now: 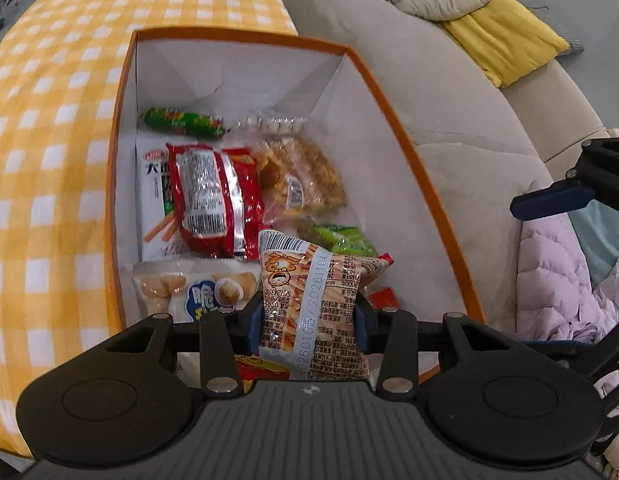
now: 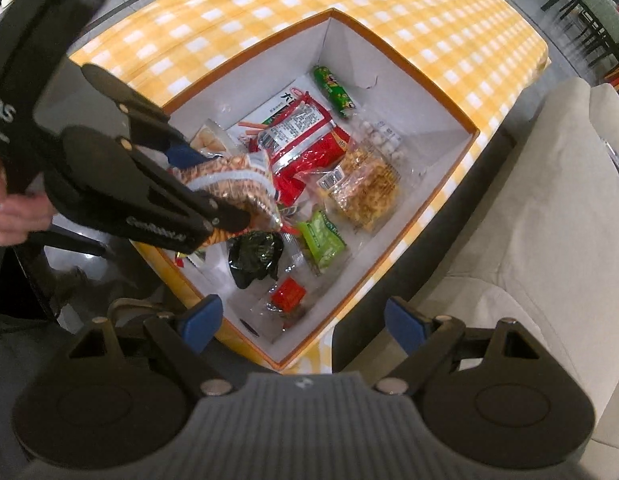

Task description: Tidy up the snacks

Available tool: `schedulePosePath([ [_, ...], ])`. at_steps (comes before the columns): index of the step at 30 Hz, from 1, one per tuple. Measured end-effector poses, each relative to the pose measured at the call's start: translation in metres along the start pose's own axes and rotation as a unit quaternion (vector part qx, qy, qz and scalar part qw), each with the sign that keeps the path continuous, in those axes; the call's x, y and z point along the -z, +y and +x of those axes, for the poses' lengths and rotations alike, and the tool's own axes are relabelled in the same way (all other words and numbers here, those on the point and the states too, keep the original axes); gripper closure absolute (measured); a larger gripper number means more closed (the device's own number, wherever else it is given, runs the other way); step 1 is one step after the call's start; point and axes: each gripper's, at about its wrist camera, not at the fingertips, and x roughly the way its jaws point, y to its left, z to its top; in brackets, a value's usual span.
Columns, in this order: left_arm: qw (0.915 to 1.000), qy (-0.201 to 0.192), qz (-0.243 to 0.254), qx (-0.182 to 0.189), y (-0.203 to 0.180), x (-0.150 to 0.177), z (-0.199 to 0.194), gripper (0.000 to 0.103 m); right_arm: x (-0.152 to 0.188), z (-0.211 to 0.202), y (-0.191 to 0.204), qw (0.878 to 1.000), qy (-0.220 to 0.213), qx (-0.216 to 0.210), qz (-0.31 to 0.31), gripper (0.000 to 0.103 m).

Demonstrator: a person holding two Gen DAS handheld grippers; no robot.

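Left gripper (image 1: 309,322) is clenched on a snack packet (image 1: 315,304), pinched across its lower middle. Packet's long axis runs along the fingers, barcode end pointing away from the cam, toward the far wall of the box (image 1: 237,36). It hangs over the near part of the box, above the other snacks, e.g. a red packet (image 1: 213,196) and a green packet (image 2: 322,240). Left gripper slants down into the box from the left side. Right gripper (image 2: 299,322) is released, fingers wide apart, nothing between, hovering above the box's near corner. Box sits on the checked cloth (image 1: 49,120), sofa (image 2: 529,208) beside.
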Motion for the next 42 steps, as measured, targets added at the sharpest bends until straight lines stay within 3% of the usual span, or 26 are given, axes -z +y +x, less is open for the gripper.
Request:
schedulePosePath([
  [3,0.9999,0.004,0.011,-0.011,-0.001,0.001,0.005,0.054,-0.001,0.001,0.0,1.0,-0.003,-0.006,0.001,0.017],
  [6,0.9991,0.0,0.026,-0.033,-0.003,0.003,0.005,0.039,-0.001,0.005,0.001,1.0,-0.005,-0.011,0.002,0.017],
  [11,0.9983,-0.008,0.045,-0.036,-0.007,0.006,-0.015,0.031,-0.001,0.013,-0.003,1.0,-0.001,-0.013,0.016,0.017],
  [13,0.9978,-0.019,0.043,-0.046,-0.008,0.006,-0.029,0.03,-0.001,0.012,-0.003,1.0,-0.004,-0.014,0.021,0.017],
  [18,0.9991,-0.017,0.03,-0.024,-0.003,0.005,-0.058,0.029,-0.002,0.004,-0.002,0.999,-0.015,-0.009,0.042,0.016],
  [28,0.9975,-0.047,0.018,-0.05,0.011,0.016,-0.104,0.027,0.007,-0.023,0.002,0.99,-0.053,0.017,0.129,0.012],
  [32,0.9943,-0.071,0.01,-0.08,0.017,0.023,-0.118,0.027,0.015,-0.038,0.005,0.979,-0.092,0.037,0.181,0.011],
  [35,0.9884,-0.101,0.007,-0.114,0.019,0.028,-0.132,0.026,0.018,-0.053,0.016,0.967,-0.129,0.083,0.204,0.007],
  [38,0.9823,-0.126,-0.001,-0.139,0.02,0.034,-0.145,0.023,0.02,-0.067,0.032,0.947,-0.171,0.119,0.244,0.004],
  [42,0.9781,-0.147,0.005,-0.147,0.014,0.044,-0.16,0.017,0.026,-0.073,0.054,0.92,-0.205,0.127,0.308,0.003],
])
